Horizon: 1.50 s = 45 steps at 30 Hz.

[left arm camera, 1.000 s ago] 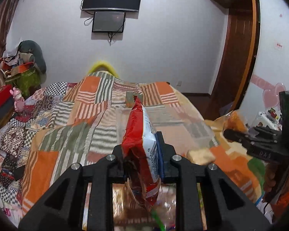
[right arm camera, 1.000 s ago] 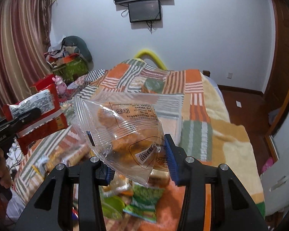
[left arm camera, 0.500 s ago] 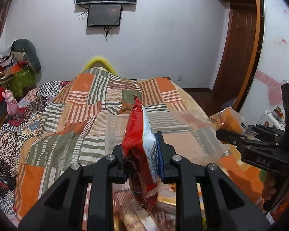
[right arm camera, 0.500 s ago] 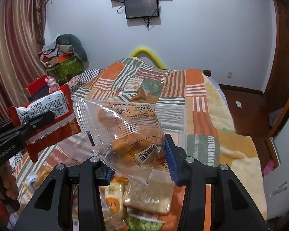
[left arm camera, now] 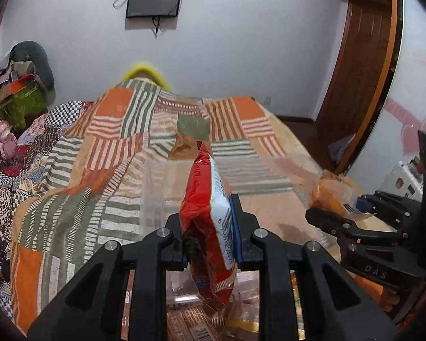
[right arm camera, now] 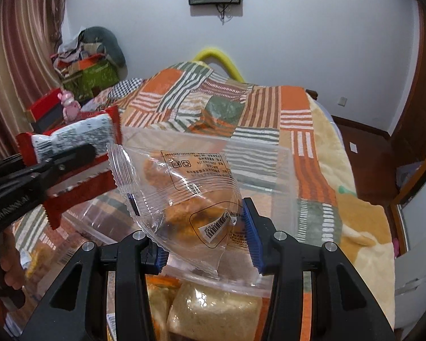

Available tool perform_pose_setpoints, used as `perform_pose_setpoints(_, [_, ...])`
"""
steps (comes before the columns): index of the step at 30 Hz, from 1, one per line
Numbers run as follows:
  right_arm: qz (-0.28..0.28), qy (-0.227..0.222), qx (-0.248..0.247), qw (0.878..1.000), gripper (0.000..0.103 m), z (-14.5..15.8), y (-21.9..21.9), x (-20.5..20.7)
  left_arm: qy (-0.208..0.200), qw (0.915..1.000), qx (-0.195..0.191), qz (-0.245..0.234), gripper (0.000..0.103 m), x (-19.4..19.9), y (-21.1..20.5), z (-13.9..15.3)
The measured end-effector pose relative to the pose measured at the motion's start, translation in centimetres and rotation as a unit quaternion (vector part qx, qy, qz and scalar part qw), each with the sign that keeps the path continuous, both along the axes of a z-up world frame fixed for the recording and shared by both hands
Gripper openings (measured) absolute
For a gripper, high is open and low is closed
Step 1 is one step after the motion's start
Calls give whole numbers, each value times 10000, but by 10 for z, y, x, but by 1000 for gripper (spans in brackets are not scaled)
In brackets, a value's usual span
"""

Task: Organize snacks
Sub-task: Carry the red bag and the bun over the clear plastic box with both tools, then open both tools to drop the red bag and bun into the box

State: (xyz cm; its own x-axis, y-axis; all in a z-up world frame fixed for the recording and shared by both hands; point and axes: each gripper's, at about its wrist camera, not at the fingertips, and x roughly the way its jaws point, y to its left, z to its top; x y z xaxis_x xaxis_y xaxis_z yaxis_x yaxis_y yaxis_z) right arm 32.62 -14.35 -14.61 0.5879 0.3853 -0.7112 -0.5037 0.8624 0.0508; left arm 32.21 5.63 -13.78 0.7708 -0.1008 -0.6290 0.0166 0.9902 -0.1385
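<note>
I had a snack in each claw, both held over the bed (right arm camera: 363,227) where the rest of the snacks lay. My left claw (left arm camera: 211,227) was clamped tight on a red packet (left arm camera: 210,216), gripped edge-on so it stood upright between the pads and hung clear of the pile beneath. My right claw (right arm camera: 206,237) held a clear bag (right arm camera: 181,193) of something golden and fried; the blue pads pressed its crinkled lower half, and the jaws stood wider than the left pair because the bag was puffy.

Just ahead of both claws sat a clear plastic box (right arm camera: 281,182) on the striped blanket (left arm camera: 105,147), its walls nearly invisible against the pattern. I judged that to be where the snacks were meant to go, which was why both claws pointed downward at it side by side. Loose packets (right arm camera: 213,312) lay below the claws, nearer to me than the box.

I reckoned the bag's slippery film could slide out if the grip eased early.
</note>
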Motion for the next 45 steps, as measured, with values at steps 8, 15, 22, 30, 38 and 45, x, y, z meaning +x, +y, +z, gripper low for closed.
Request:
perform_pose_setpoints(8, [147, 33, -87, 9998, 43, 0, 5, -2, 304, 9995, 19, 42, 31, 9, 3, -14])
perform_pose_setpoints(15, [157, -36, 108, 9998, 55, 15, -6, -13, 176, 9996, -7, 218, 55, -4, 11, 0])
perform_pose_setpoints(22, [122, -143, 301, 9994, 61, 35, -27, -34, 73, 9998, 125, 159, 65, -33, 11, 21])
perform_pose_setpoints(30, [37, -196, 362, 9991, 65, 43, -48, -63, 36, 9997, 173, 150, 70, -78, 18, 39])
perform_pose_setpoints(38, [-76, -89, 270, 9996, 68, 30, -65, -91, 169, 9979, 581, 244, 81, -124, 31, 28])
perform_pose_setpoints(45, [-186, 213, 172, 9995, 70, 5, -74, -106, 590, 9967, 361, 417, 84, -149, 51, -7])
